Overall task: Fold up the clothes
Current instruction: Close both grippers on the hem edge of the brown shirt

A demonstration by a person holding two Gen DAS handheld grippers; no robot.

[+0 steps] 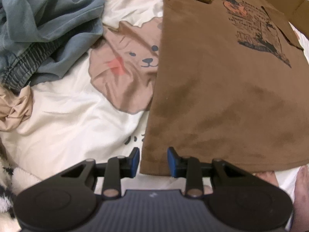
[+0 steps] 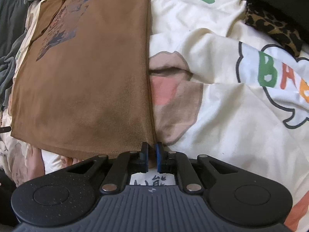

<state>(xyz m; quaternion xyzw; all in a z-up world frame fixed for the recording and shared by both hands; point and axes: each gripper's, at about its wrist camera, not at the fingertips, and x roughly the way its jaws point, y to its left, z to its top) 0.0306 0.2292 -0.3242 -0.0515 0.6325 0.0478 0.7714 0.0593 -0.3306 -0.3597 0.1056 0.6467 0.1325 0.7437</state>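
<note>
A brown T-shirt (image 1: 222,81) with a dark print lies flat on the bed, its sides folded in. My left gripper (image 1: 153,159) is open, its jaws set around the shirt's near left hem corner. In the right wrist view the same shirt (image 2: 87,77) fills the left half. My right gripper (image 2: 152,155) is shut on the shirt's near right hem corner, with brown cloth pinched between the blue pads.
The cream bedsheet (image 1: 63,116) has a bear print (image 1: 131,67). A crumpled grey-blue garment (image 1: 44,25) lies at the far left, with a tan cloth (image 1: 15,108) below it. A leopard-print and black cloth (image 2: 270,23) lies at the far right.
</note>
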